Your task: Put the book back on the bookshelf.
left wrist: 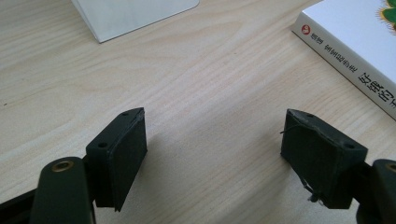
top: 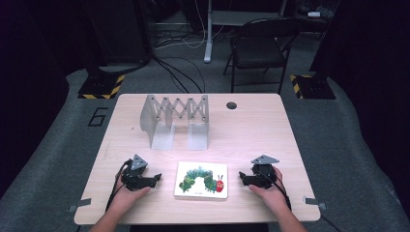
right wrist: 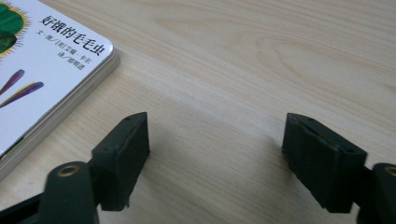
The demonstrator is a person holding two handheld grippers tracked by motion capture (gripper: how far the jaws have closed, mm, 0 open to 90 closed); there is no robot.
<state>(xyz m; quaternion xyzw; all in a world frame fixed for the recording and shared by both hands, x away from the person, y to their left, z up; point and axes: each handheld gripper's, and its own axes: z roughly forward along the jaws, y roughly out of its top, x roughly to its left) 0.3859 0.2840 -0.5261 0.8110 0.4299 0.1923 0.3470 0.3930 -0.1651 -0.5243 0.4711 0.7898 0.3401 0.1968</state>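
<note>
Landmark: picture book (top: 201, 180), lying flat, cover up, at the near middle of the table (top: 251, 130); green caterpillar with a red head on a white cover.
Left hand: on the tabletop at the near edge, left of the book, wrapped around the left gripper (top: 155, 179).
Left gripper: just left of the book, apart from it, nose turned toward the book's left edge. In the left gripper view (left wrist: 212, 149) the jaws stand wide apart with bare wood between the pads; nothing held.
Right hand: at the near edge, right of the book, around the right gripper (top: 241, 179).
Right gripper: just right of the book, not touching, nose toward its right edge. In the right gripper view (right wrist: 215, 149) the jaws gape wide over bare tabletop; nothing held.
Book, close up: spine with a red logo and printed characters at upper right in the left gripper view (left wrist: 359, 51); rounded corner and page block at upper left in the right gripper view (right wrist: 56, 70).
Rack: grey metal bookend rack (top: 175, 121) with a scissor-lattice top, upright, well beyond the book, left of centre.
Table hole: dark round grommet (top: 231, 105), beyond the book, right of the rack.
Background: folding chair (top: 258, 48) on the floor past the far table edge.
</note>
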